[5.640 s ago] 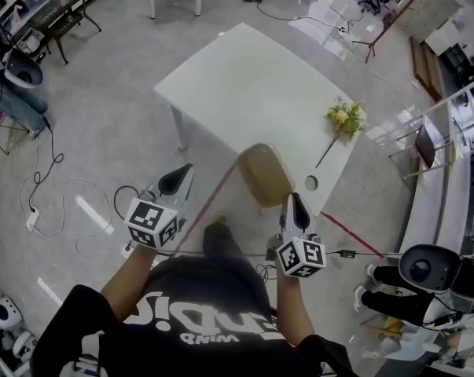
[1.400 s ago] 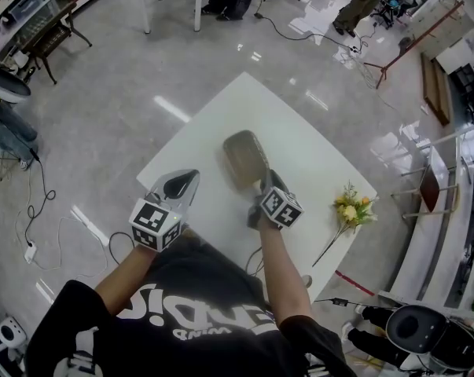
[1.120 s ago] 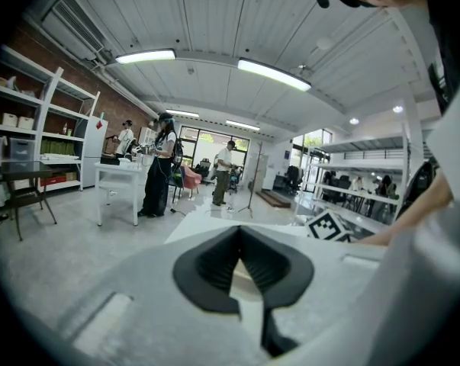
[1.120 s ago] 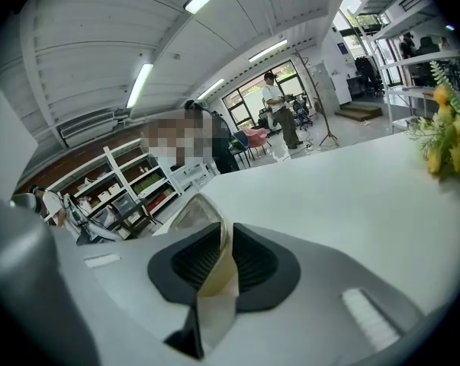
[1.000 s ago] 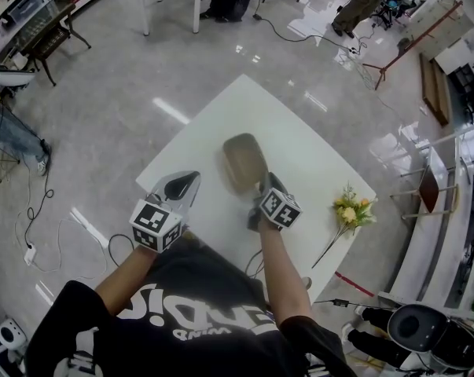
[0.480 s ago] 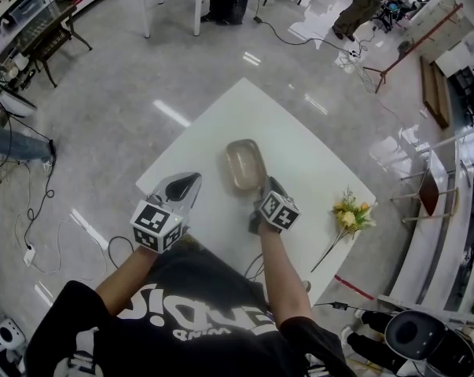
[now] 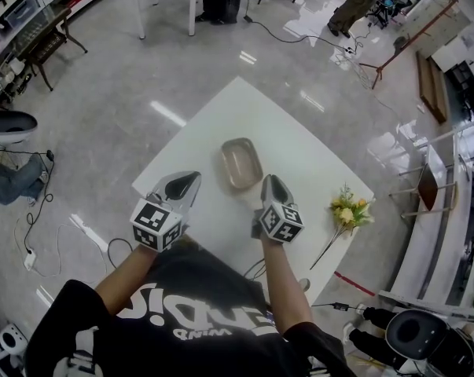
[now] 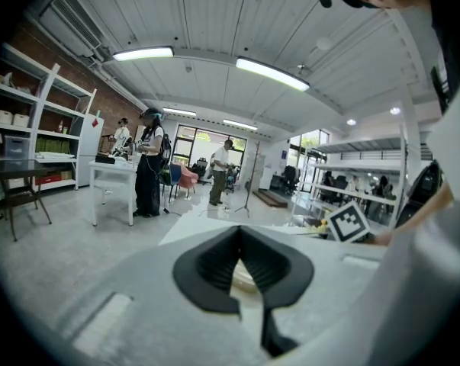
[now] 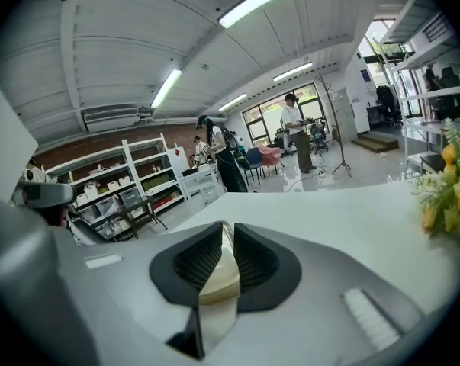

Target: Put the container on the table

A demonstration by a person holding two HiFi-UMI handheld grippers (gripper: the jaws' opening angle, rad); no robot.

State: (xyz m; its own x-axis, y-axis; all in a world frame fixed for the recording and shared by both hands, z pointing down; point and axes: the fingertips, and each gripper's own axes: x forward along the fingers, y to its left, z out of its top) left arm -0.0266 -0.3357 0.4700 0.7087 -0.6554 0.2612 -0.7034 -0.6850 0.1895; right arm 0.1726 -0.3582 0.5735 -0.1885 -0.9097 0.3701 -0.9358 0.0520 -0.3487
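The container (image 7: pixel 241 163), a shallow beige oblong tub, lies flat on the white table (image 7: pixel 299 144). My right gripper (image 7: pixel 271 181) hovers just off the tub's near right corner. Its jaws stand a narrow gap apart, and a strip of the beige container (image 9: pixel 217 274) shows through that gap. Nothing looks pinched between the fingertips. My left gripper (image 7: pixel 189 181) is shut and empty, held over the table's near left edge, left of the tub. In the left gripper view its jaws (image 8: pixel 239 231) meet at the tips.
A bunch of yellow flowers (image 7: pixel 346 214) lies at the table's right side, also visible as flowers (image 9: pixel 447 181) in the right gripper view. Several people stand by a white desk (image 8: pixel 114 175) across the room. Shelving (image 9: pixel 142 185) lines the far wall.
The container was carried over the table in my right gripper, tilted, and now lies flat on it. The right gripper has drawn back slightly. The left gripper stayed put.
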